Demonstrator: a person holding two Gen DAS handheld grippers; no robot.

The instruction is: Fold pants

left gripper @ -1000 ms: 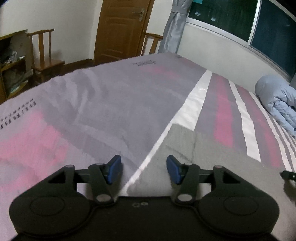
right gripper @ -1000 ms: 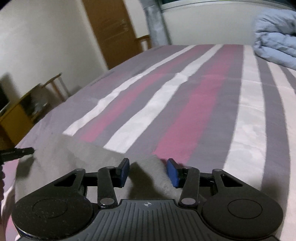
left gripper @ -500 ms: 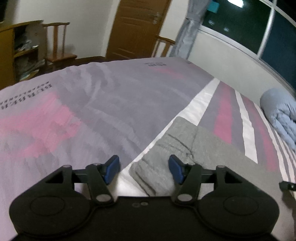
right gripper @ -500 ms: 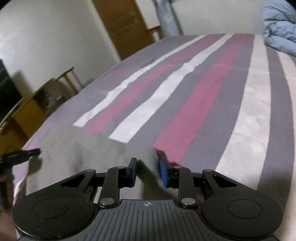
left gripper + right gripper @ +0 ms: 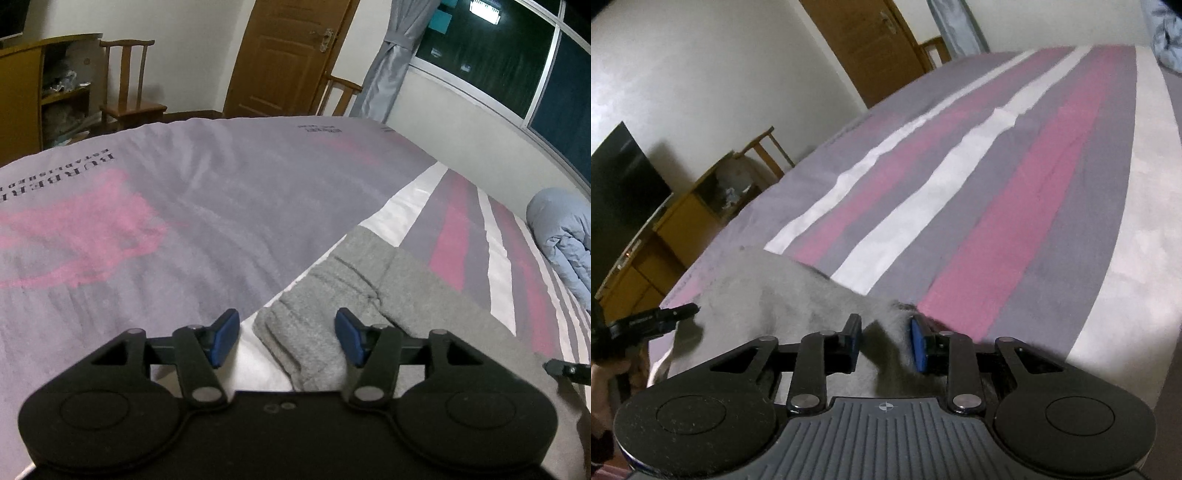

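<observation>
Grey pants lie on the striped bed sheet, with a rumpled, doubled-over end nearest me. My left gripper hovers over that end with its jaws open; the cloth lies below the gap and only near the right pad. In the right wrist view the pants rise in a bunch between the blue pads of my right gripper, which is shut on that fold. The right gripper's fingertip shows at the left view's right edge. The left gripper's finger shows at the right view's left edge.
A light blue duvet is bundled on the bed near the window. Wooden chairs, a cabinet and a dark screen stand past the bed's far side, beside a brown door.
The right gripper's jaws narrowed onto the grey fold and that view swung left. The left gripper's view tipped up, and the pants' rumpled end now lies under its open jaws.
</observation>
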